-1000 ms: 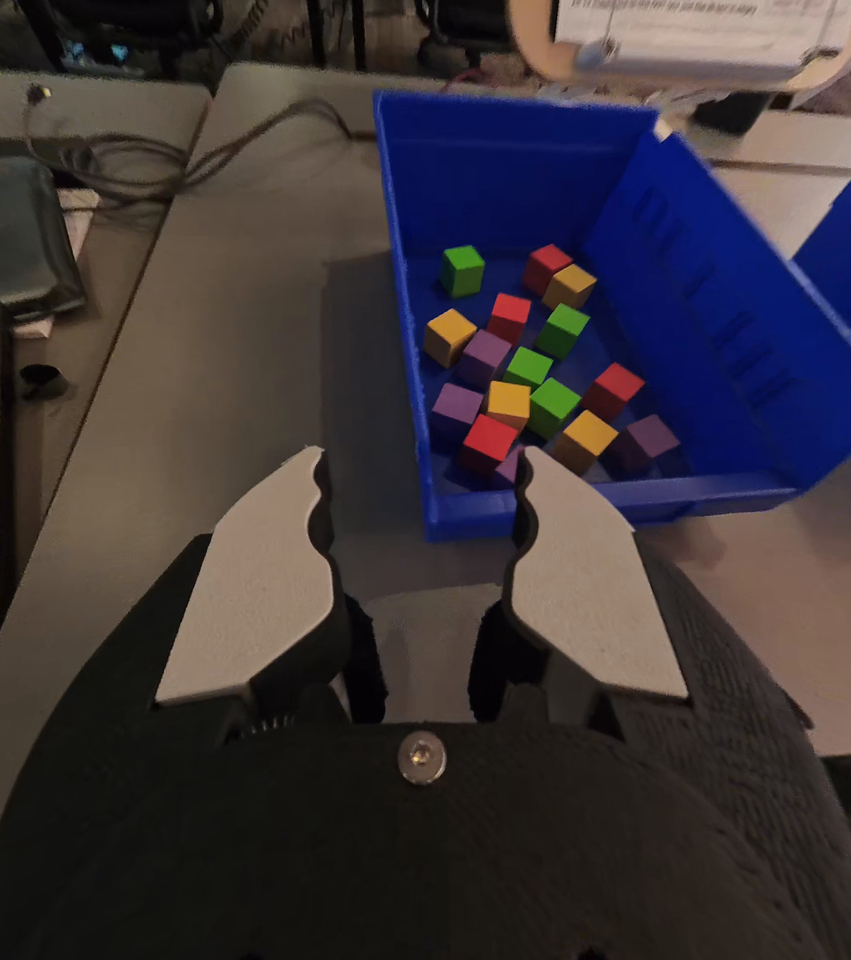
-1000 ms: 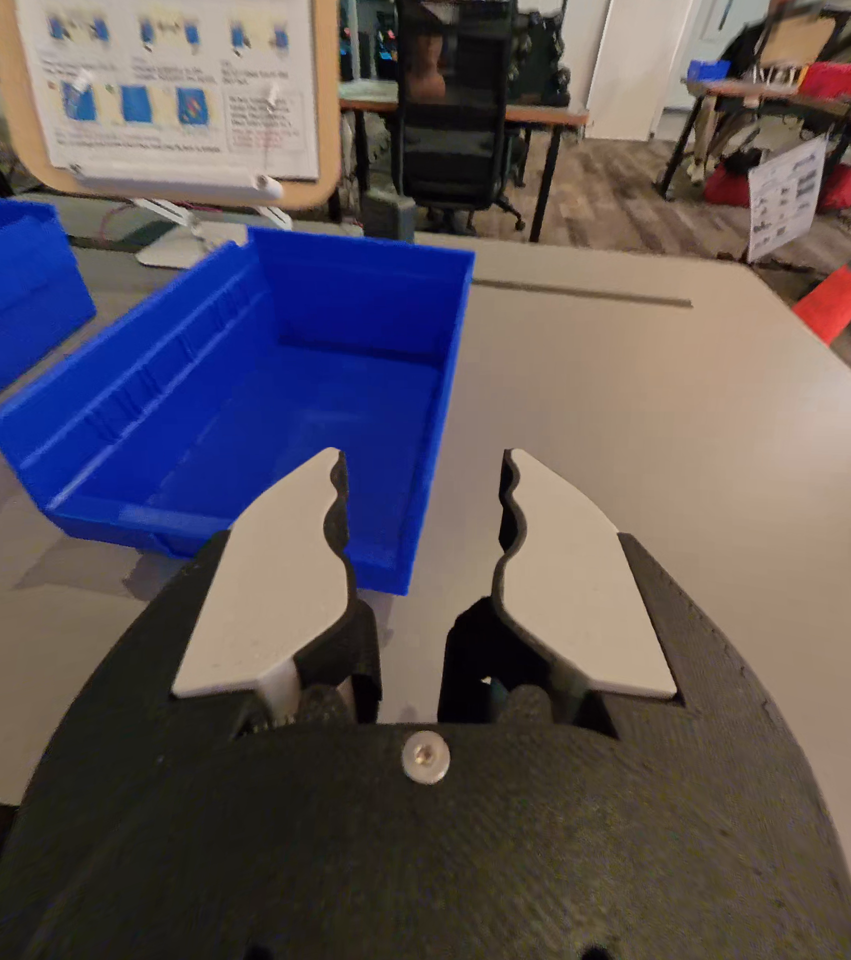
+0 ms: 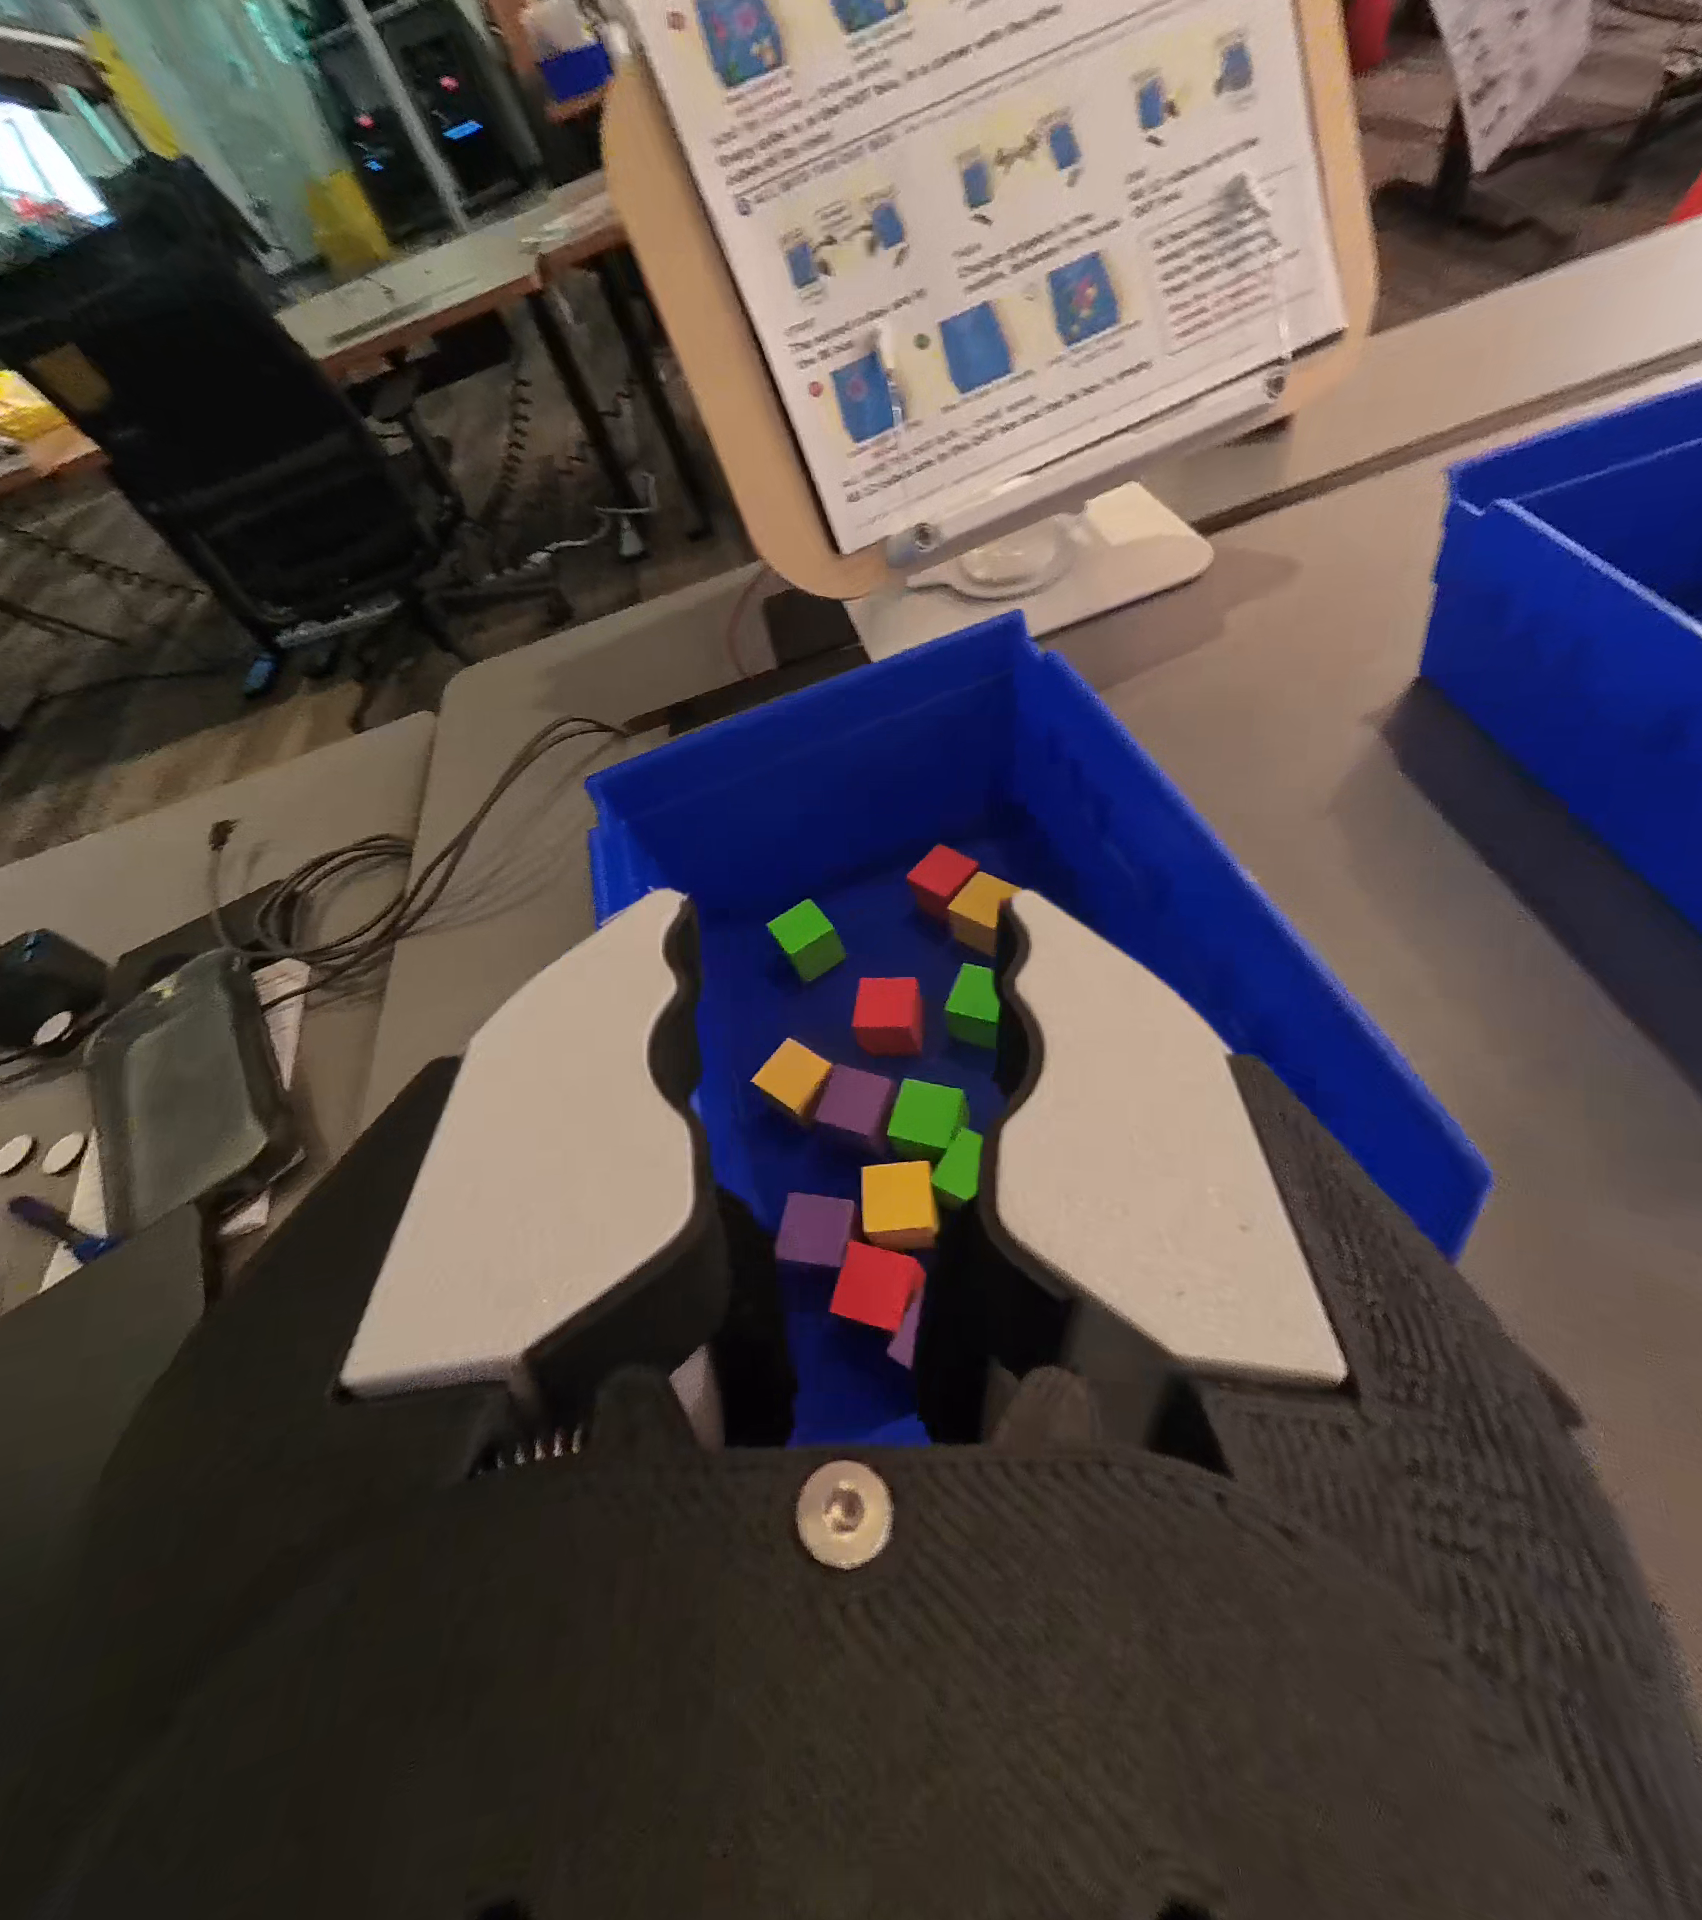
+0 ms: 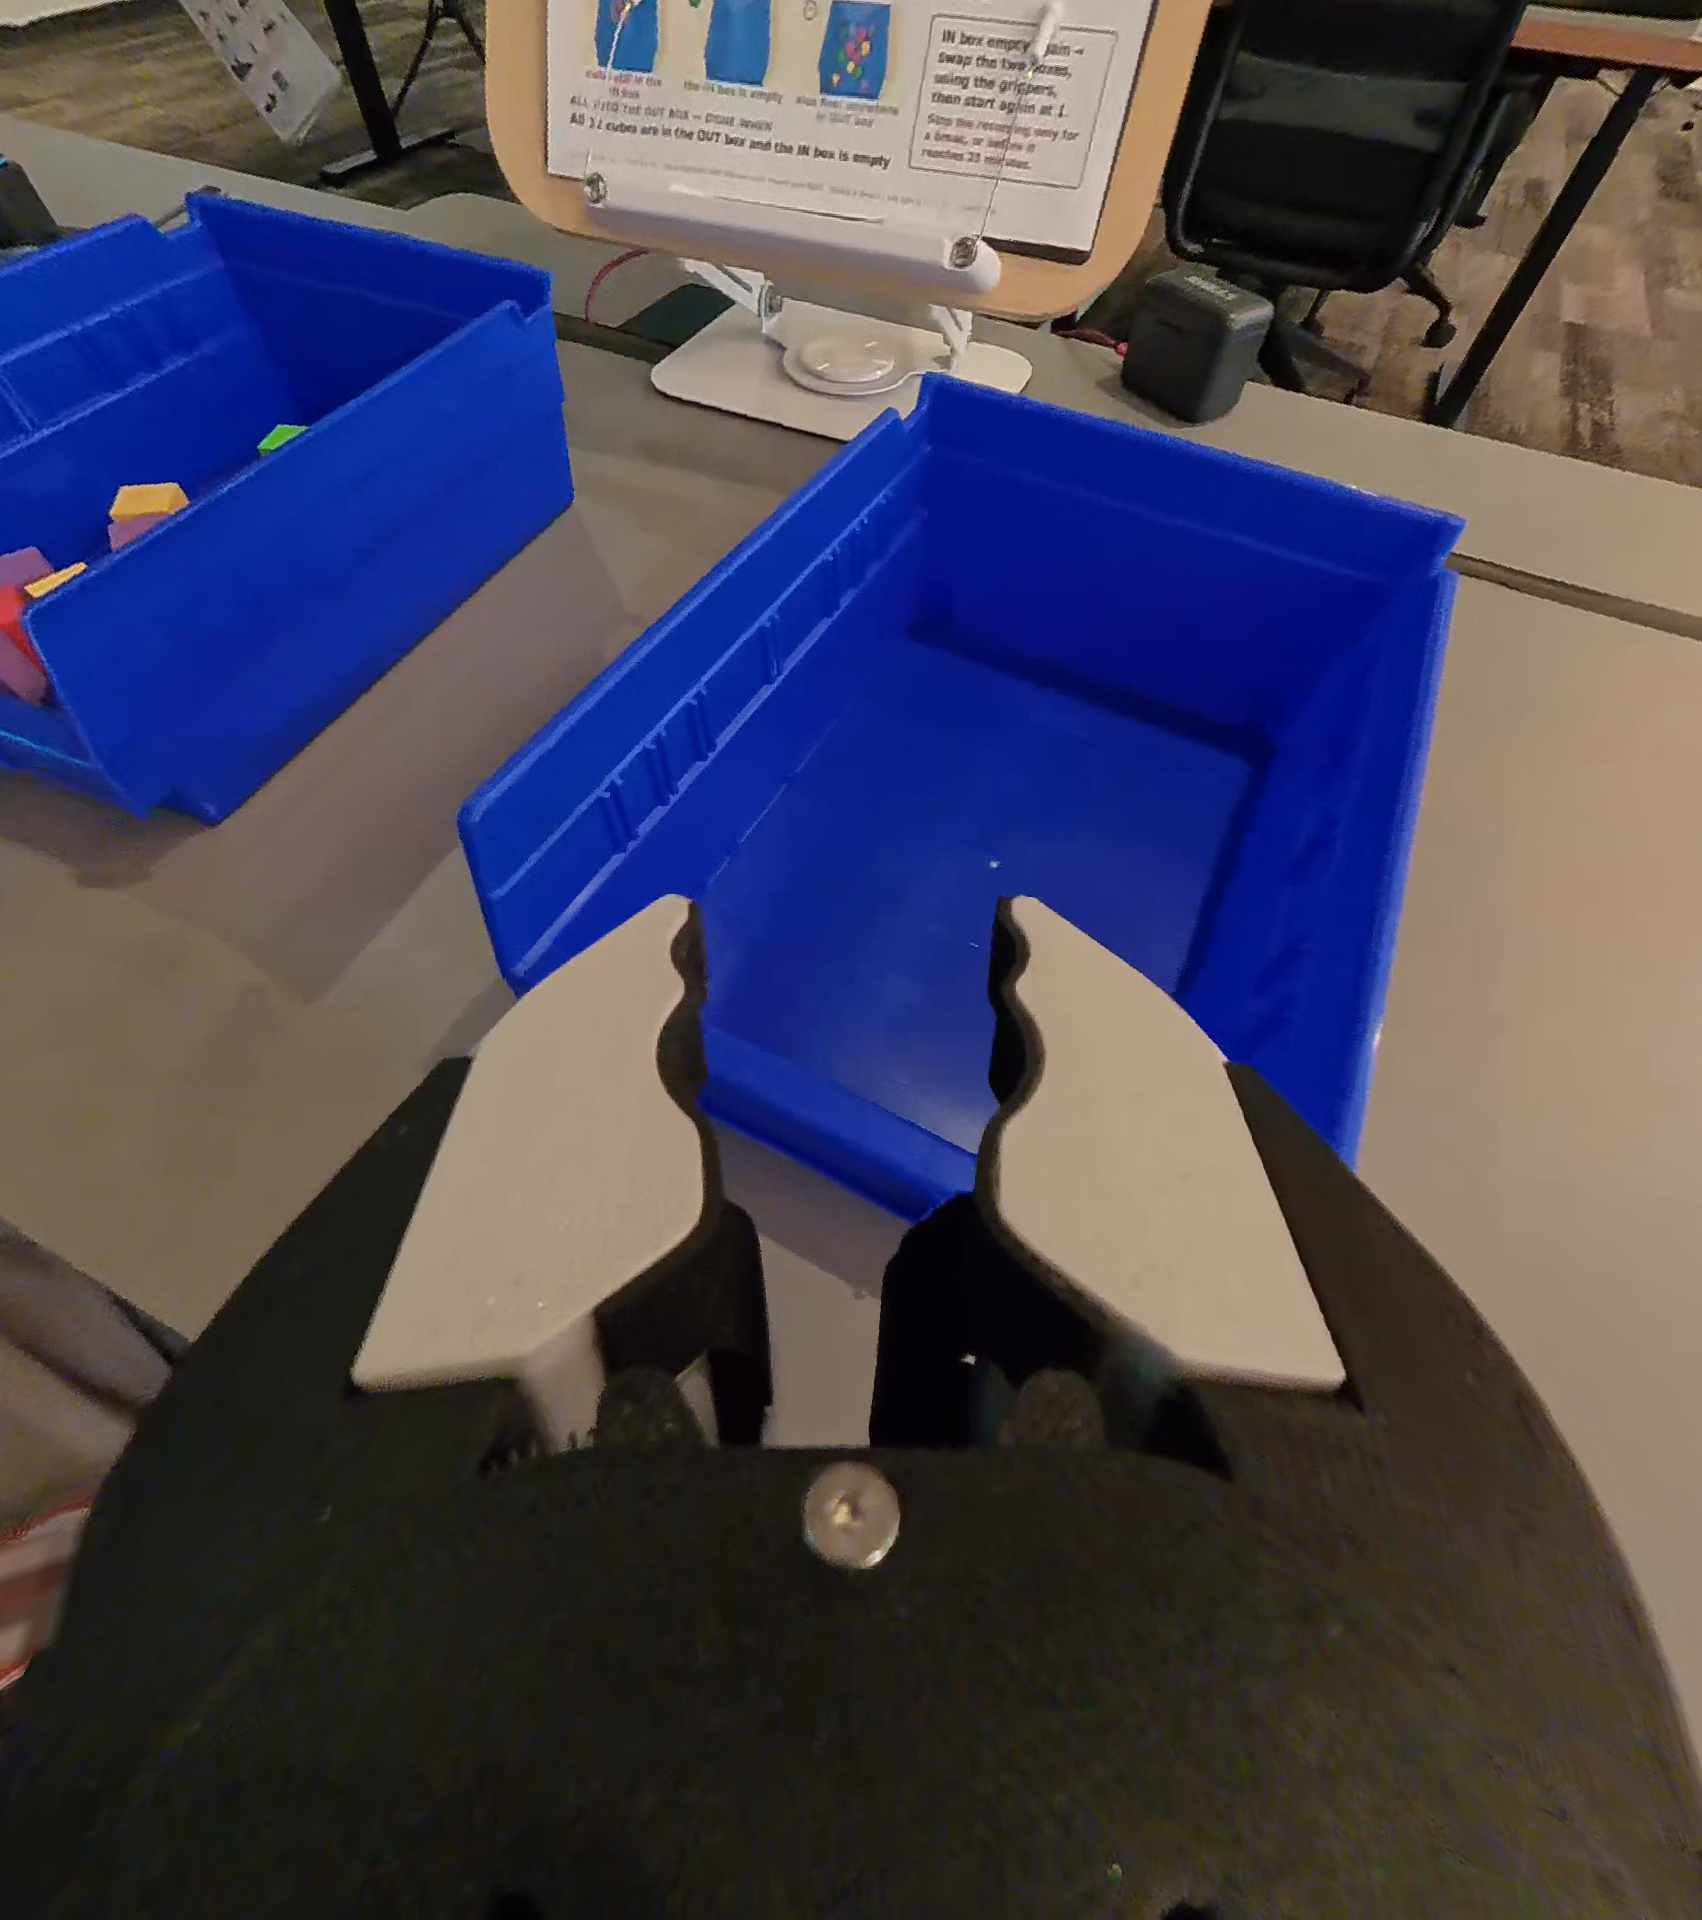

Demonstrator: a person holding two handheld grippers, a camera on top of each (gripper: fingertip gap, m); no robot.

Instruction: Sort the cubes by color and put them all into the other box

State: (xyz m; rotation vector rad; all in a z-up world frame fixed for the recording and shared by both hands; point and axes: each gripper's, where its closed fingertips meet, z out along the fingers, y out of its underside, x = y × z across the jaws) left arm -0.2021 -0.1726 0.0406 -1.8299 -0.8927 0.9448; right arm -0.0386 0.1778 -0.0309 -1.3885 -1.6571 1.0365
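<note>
- Two blue bins sit side by side on the grey desk [image 4: 203, 987], with a printed sheet on a stand [image 4: 826, 156] behind them.
- Farthest left in the left wrist view, cables [image 3: 359, 894] and a grey pouch [image 3: 182, 1081] lie beside the left bin [image 3: 1190, 935].
- Over that bin hangs the left gripper [image 3: 842, 914], jaws wide apart and empty; coloured cubes lie loose on the bin's floor, a red cube [image 3: 886, 1013] between the tips.
- Judging from the crowding, any grasp there wants a cube standing apart, jaws squared to its faces.
- Further right, the right gripper [image 4: 847, 909] hovers at the near end of the right bin [image 4: 1086, 831], jaws equally wide, holding nothing.
- Only the right wrist view shows that bin's bare floor; only the left view shows the cubes fully.
</note>
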